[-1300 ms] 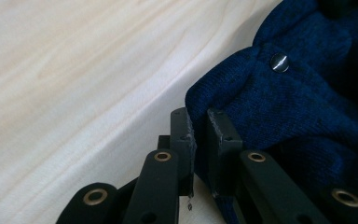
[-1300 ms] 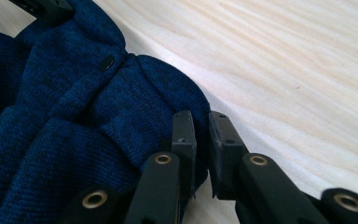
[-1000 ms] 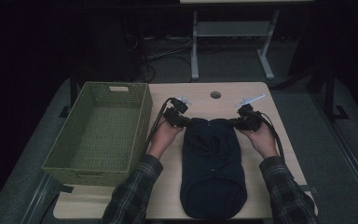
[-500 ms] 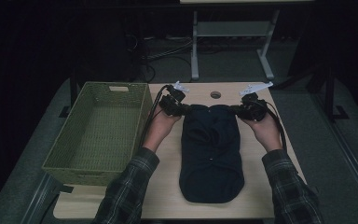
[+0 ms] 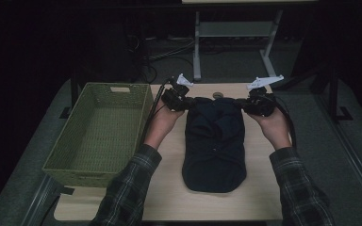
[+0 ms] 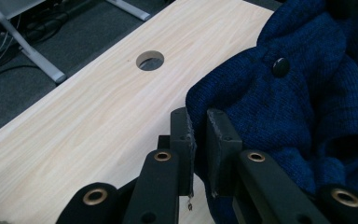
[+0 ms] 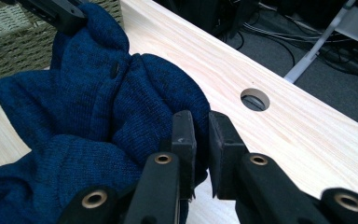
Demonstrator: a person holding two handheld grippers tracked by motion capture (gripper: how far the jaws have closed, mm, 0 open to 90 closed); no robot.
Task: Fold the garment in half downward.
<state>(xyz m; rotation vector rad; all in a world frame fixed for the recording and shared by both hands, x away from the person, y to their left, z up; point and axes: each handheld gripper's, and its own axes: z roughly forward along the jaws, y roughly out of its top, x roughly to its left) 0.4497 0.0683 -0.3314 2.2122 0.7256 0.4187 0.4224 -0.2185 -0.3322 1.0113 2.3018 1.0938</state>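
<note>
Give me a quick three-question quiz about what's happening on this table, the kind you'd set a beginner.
1. True or false: the woven basket already has the garment in it.
2. What does each gripper hold? A) the basket's rim B) a far corner of the dark blue knitted garment C) nothing
3. What sits in the wooden table just beyond the garment?

Key
1. False: the garment lies beside it.
2. B: the left gripper and the right gripper are each clamped on a fold of the knit.
3. A round hole.
</note>
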